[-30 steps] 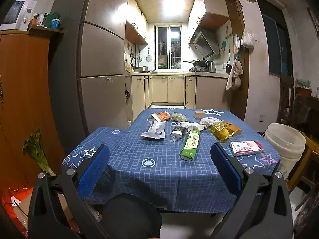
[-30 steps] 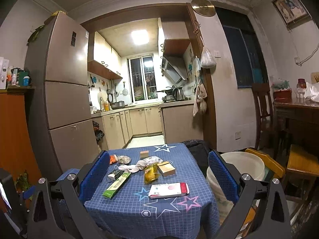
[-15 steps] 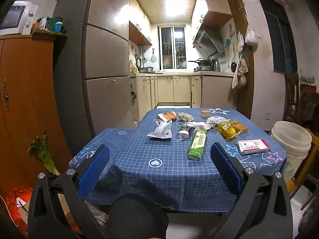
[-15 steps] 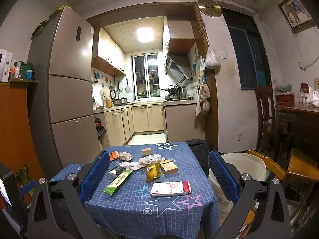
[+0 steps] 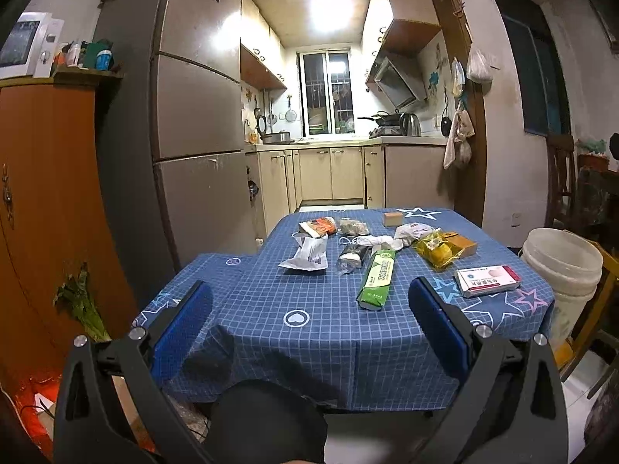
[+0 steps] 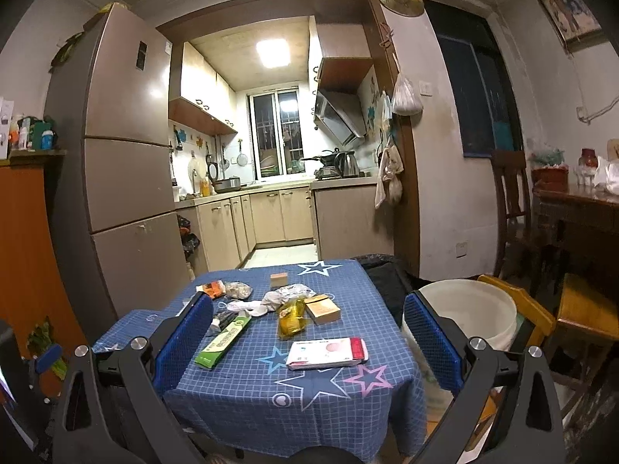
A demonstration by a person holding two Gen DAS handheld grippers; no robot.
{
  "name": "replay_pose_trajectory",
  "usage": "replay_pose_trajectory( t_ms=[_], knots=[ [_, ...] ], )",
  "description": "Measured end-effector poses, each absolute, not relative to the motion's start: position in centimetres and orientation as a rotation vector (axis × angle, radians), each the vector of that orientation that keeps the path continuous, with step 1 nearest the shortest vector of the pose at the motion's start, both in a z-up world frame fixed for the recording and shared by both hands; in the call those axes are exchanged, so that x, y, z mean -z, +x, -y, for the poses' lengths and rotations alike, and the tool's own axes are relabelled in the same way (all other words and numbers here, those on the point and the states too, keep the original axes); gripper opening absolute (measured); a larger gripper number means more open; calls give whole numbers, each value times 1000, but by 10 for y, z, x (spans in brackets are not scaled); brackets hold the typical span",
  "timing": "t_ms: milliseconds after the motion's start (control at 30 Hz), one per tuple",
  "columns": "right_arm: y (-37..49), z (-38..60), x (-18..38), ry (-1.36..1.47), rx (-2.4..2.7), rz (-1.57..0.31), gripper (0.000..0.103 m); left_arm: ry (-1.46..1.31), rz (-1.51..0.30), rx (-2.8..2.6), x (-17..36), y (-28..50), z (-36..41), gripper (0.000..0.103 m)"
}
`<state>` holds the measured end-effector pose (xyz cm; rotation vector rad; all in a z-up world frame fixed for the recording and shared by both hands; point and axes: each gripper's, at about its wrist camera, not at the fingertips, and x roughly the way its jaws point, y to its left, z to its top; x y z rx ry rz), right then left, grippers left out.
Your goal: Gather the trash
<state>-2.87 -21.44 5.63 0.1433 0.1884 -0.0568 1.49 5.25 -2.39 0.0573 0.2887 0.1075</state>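
Observation:
Trash lies on a blue checked tablecloth: a long green box, a red-and-white carton, a yellow wrapper, a tan box, crumpled white paper, a dark packet, and wrappers farther back. The same green box and carton show in the right wrist view. A white bucket stands right of the table, also in the right wrist view. My left gripper and right gripper are open, empty, short of the table.
A tall fridge and an orange cabinet stand on the left. Leafy greens lean by the cabinet. Wooden chairs and a dark table are on the right. The kitchen lies behind the table.
Both grippers have drifted slightly; the views shift a little to the left and the table sits a bit nearer. Nothing was grasped or moved on the table.

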Motion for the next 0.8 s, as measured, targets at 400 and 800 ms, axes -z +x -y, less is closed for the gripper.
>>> replay_pose_trajectory(
  t_ms=[400, 800],
  knots=[
    [-41, 214, -64, 139, 69, -133, 98, 44, -188, -146, -12, 19, -45, 98],
    [-56, 224, -74, 152, 107, -97, 98, -29, -138, -150, -40, 44, -24, 98]
  ],
)
